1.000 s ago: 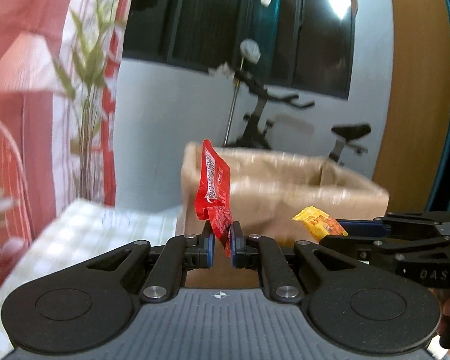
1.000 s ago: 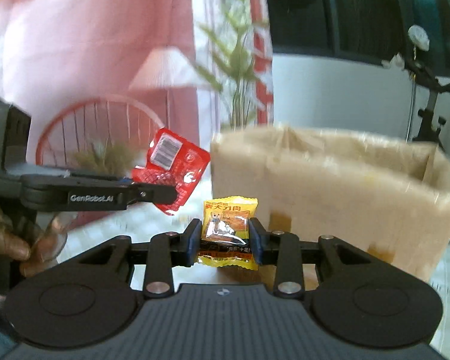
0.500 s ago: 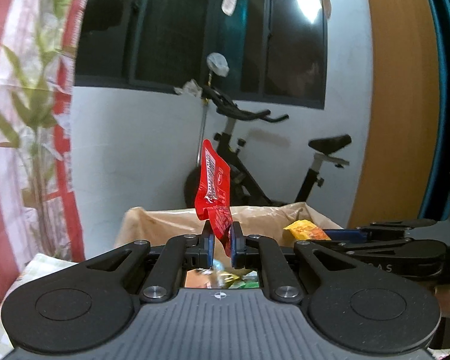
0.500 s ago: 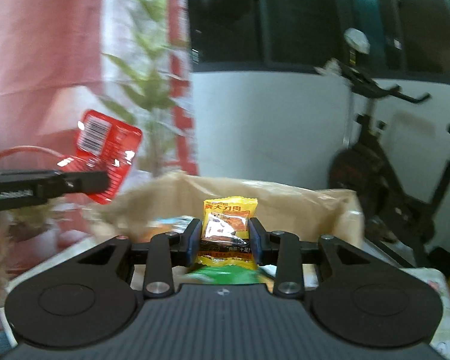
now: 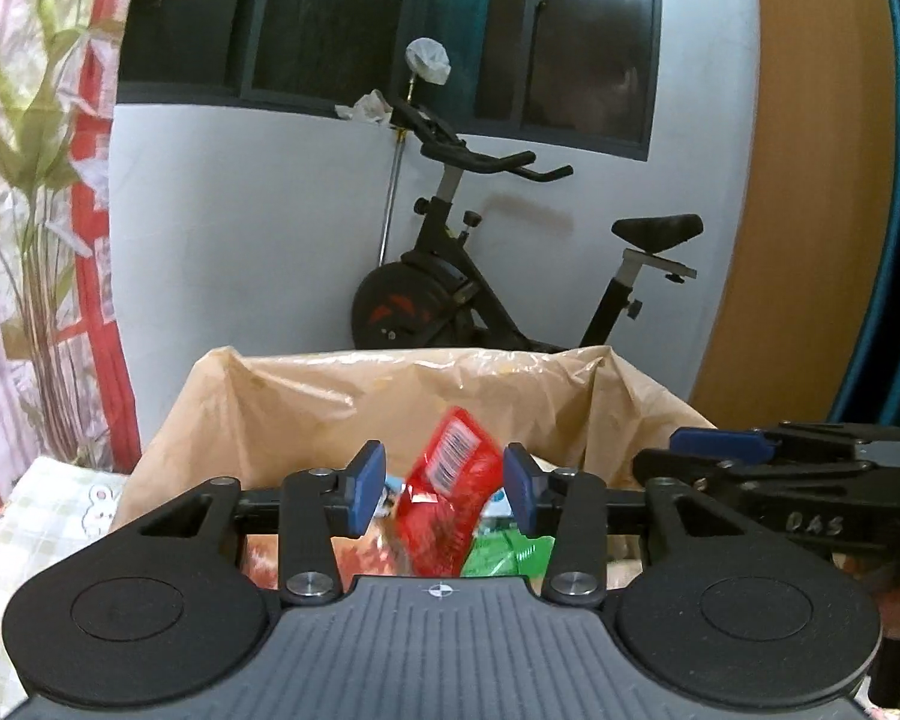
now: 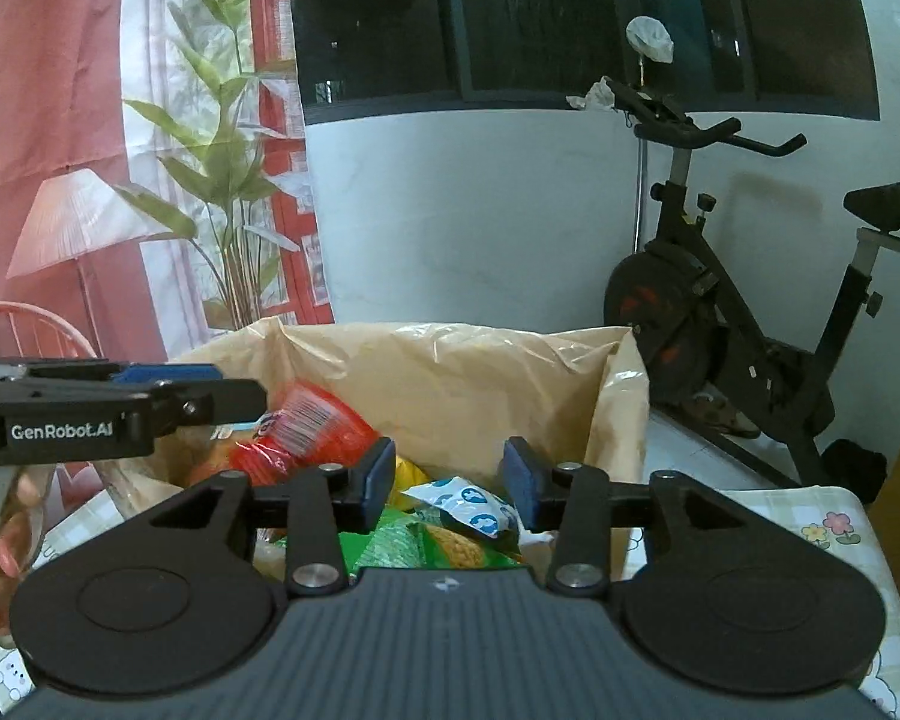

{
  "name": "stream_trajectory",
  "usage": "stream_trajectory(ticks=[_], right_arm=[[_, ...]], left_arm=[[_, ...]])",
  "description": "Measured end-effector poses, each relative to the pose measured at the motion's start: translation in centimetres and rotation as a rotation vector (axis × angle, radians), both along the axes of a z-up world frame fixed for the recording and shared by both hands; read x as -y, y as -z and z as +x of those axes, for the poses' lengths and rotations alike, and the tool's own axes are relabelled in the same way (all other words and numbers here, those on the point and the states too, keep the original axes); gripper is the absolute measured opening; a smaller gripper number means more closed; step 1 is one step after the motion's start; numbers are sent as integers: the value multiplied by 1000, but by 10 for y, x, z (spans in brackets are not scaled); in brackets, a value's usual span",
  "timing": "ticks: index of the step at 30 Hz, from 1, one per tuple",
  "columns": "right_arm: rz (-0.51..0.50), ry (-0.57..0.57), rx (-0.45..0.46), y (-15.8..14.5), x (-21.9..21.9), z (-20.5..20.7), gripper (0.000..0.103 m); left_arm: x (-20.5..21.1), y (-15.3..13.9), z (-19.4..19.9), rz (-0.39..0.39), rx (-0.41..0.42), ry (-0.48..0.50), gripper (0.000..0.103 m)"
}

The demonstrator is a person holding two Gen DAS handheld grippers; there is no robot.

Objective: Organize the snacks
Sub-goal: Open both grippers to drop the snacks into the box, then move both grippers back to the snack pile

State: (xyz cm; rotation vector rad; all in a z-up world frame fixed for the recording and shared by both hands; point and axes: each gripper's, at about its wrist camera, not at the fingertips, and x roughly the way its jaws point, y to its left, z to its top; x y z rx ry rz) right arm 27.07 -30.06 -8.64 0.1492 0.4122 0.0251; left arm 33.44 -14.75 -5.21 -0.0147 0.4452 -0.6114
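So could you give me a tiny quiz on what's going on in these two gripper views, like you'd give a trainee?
1. True or false: the left gripper is clamped on the red snack packet.
2. Multiple choice: the snacks lie in (A) a metal tray, (B) a box lined with a tan plastic bag, (C) a glass jar.
3. Fill in: the machine by the white wall, behind the box, is an exercise ____.

Key
1. False: its jaws stand apart and the packet, blurred, looks loose between them.
2. B. The right gripper is open above it as well, over a white and blue packet.
3. bike
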Motion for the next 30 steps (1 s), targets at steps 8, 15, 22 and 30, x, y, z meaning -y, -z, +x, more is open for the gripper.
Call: stream_trajectory(ticks=[8, 15, 22, 30], right_arm=[[-12, -55, 62, -3, 4, -38, 44], [-26, -63, 114, 3, 8, -75, 44], [-81, -67, 135, 19, 10, -101, 44], [-71, -29, 62, 62, 17, -117, 44]], left_arm=[[-39, -7, -43, -87, 18, -15, 45], [-50, 13, -80, -75, 12, -44, 45], [-54, 37, -96, -146, -88, -94, 45], [-40, 69, -96, -57, -155, -100, 45]])
